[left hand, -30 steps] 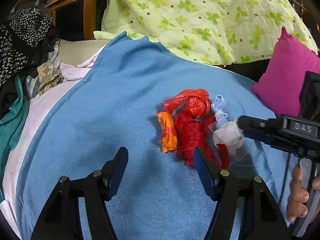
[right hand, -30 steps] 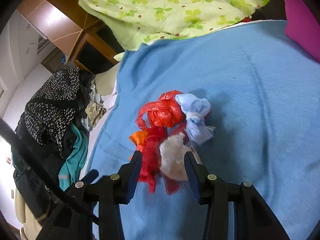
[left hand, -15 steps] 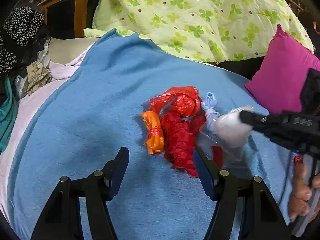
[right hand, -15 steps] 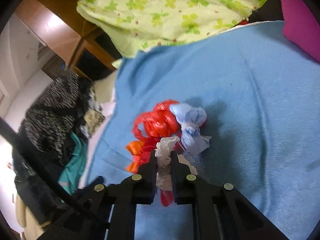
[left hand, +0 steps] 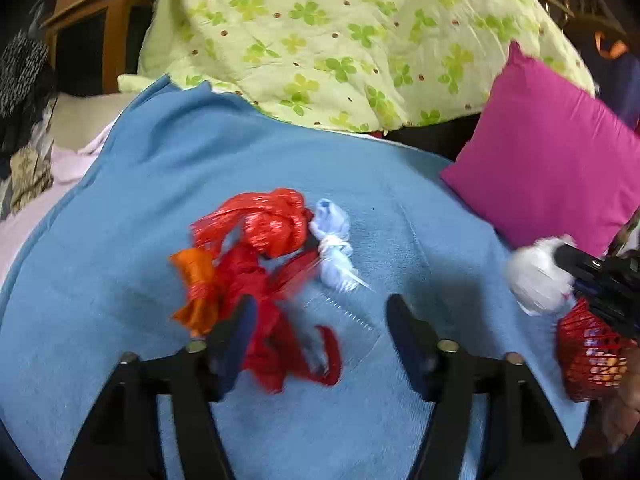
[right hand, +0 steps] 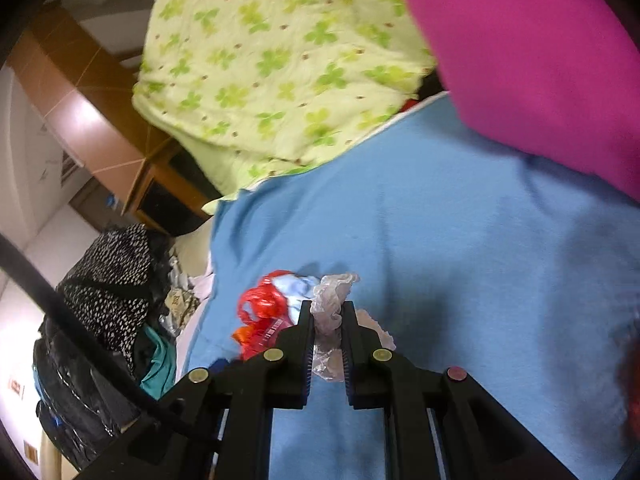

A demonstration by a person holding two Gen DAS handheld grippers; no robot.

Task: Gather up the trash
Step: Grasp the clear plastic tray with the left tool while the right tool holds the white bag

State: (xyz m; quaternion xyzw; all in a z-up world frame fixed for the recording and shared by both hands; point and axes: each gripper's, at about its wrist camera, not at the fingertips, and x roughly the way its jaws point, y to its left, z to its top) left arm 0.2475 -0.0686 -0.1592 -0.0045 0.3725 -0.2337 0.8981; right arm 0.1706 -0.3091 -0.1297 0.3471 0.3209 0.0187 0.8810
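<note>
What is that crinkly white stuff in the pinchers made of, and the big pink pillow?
The crumpled white wad held in the right hand-held gripper looks like thin plastic film: translucent, wrinkled and slightly glossy. The magenta square pillow looks like smooth woven fabric: matte, with soft creases, though the exact cloth can't be told.

blue blanket (left hand: 132,216), clover-print quilt (left hand: 340,36), magenta pillow (left hand: 548,160), wooden cabinet (left hand: 100,28), spotted black clothing (right hand: 116,276)

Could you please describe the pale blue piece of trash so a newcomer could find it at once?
On the blue blanket, find the trash pile. The pale blue knotted bag lies at its right edge, against the red bag; it alone is light blue.
</note>
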